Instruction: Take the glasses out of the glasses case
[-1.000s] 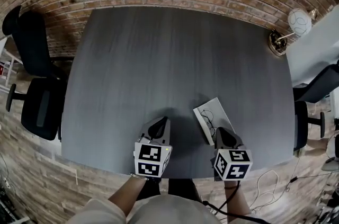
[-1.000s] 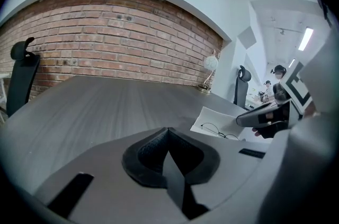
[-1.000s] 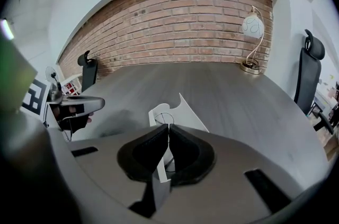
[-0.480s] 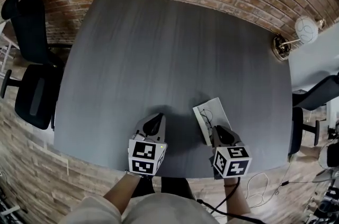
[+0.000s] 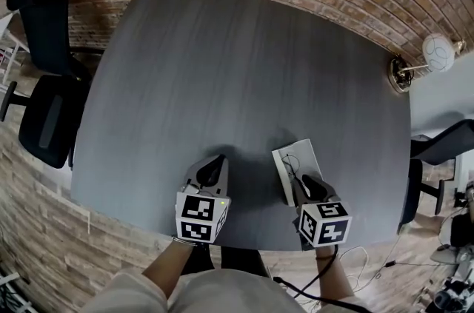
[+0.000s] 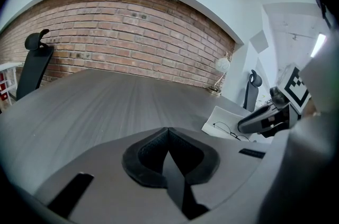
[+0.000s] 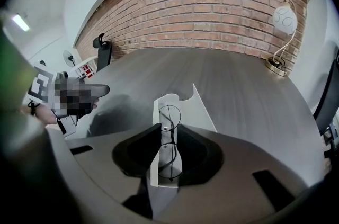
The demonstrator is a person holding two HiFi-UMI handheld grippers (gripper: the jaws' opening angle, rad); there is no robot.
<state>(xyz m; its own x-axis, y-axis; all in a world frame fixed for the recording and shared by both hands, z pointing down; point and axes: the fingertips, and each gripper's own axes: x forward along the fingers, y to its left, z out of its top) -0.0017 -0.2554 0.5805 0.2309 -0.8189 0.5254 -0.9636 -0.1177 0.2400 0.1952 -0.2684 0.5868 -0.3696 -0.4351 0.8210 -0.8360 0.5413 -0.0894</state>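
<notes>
The white glasses case lies opened on the dark table near its front edge. Thin wire glasses rest on it. In the right gripper view a narrow white strip of the case runs between the jaws, with the glasses on it. My right gripper is closed against that strip at the case's near end. My left gripper sits to the case's left, shut and empty. The left gripper view shows the case, the glasses and the right gripper.
Black office chairs stand off the table's left side, and another stands at the right. A lamp with a round white shade and brass base is at the far right corner. A brick wall runs behind.
The head view has shifted a little, so the table sits differently in the frame. Both grippers and the case keep almost the same places on the table.
</notes>
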